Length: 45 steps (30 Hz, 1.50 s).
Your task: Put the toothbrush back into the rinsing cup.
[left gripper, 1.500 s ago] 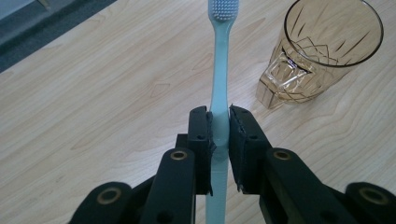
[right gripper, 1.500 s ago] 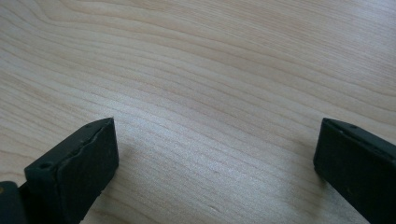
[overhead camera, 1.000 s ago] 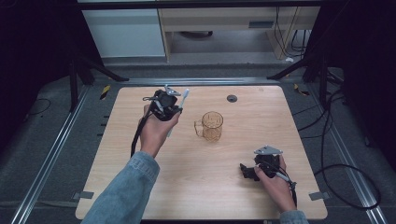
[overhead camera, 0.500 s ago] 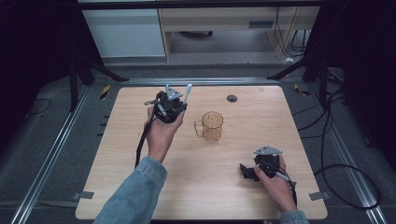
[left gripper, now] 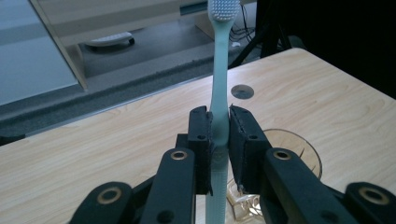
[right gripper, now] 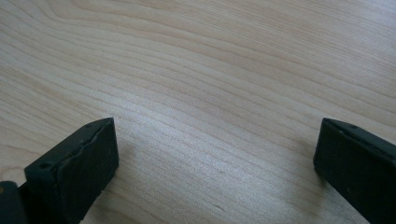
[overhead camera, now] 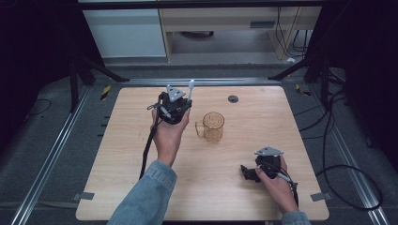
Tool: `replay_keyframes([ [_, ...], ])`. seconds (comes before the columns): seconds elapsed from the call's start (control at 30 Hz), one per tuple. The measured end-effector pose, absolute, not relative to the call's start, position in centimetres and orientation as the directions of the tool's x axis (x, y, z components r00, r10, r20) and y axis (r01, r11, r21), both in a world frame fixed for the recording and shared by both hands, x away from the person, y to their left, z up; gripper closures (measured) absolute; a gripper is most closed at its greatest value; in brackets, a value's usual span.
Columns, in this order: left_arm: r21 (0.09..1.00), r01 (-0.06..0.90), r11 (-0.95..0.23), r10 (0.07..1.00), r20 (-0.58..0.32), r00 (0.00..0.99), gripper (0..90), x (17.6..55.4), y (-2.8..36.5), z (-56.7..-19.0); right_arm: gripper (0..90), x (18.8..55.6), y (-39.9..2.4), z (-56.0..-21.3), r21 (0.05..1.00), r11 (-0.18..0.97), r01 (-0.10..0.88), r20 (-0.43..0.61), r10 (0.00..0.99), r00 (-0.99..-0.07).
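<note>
My left gripper point(overhead camera: 180, 104) is held above the table's back left part, shut on a pale green toothbrush point(overhead camera: 190, 89) that points up and away. In the left gripper view the toothbrush point(left gripper: 218, 84) stands upright between the jaws of my left gripper point(left gripper: 218, 135), bristle head at the top. A clear amber glass mug point(overhead camera: 212, 126) stands upright at the table's middle, just right of that gripper; its rim point(left gripper: 294, 144) shows below the right jaw. My right gripper point(overhead camera: 248, 173) rests low at the front right, open, with bare wood between its jaws point(right gripper: 215, 158).
The wooden table point(overhead camera: 117, 154) has a small round dark grommet point(overhead camera: 233, 98) near its back edge. Metal rails point(overhead camera: 42, 168) run along both sides. Black cables point(overhead camera: 347, 187) lie on the floor at the right, and a cabinet point(overhead camera: 126, 28) stands behind the table.
My left gripper has moved right and slightly nearer the mug with the toothbrush in it, and the brush now stands more upright. The right gripper has stayed put.
</note>
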<state>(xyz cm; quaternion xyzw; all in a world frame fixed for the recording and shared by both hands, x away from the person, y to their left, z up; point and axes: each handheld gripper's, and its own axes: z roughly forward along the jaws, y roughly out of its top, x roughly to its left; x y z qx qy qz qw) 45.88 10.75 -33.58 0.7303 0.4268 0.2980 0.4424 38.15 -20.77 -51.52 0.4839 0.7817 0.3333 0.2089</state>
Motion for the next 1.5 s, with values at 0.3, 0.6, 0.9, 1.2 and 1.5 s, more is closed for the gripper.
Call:
replay_keyframes([
  [0.3, 0.935, 0.316, -0.163, 0.903, 0.013, 0.429, 78.8, 45.5, 9.8, -33.7, 0.3, 38.1, -20.8, -51.5, 0.723, 0.31, 0.617, -0.004, 0.895, -0.445],
  [0.6, 0.962, 0.243, -0.122, 0.914, 0.014, 0.406, 78.8, 45.0, 9.1, -34.2, 0.3, 38.1, -20.8, -51.5, 0.723, 0.311, 0.616, -0.003, 0.894, -0.448],
  [0.9, 0.976, 0.203, -0.077, 0.92, -0.009, 0.392, 78.8, 44.8, 9.2, -34.5, 0.3, 38.1, -20.8, -51.5, 0.724, 0.317, 0.613, -0.005, 0.891, -0.454],
  [1.2, 0.988, 0.146, -0.053, 0.927, -0.006, 0.376, 78.8, 44.7, 9.0, -35.3, 0.4, 38.1, -20.7, -51.5, 0.723, 0.317, 0.613, -0.003, 0.89, -0.456],
  [1.5, 0.992, 0.119, -0.035, 0.929, -0.012, 0.37, 78.7, 44.6, 8.4, -36.9, 0.3, 38.1, -20.7, -51.5, 0.724, 0.319, 0.612, -0.004, 0.889, -0.458],
])
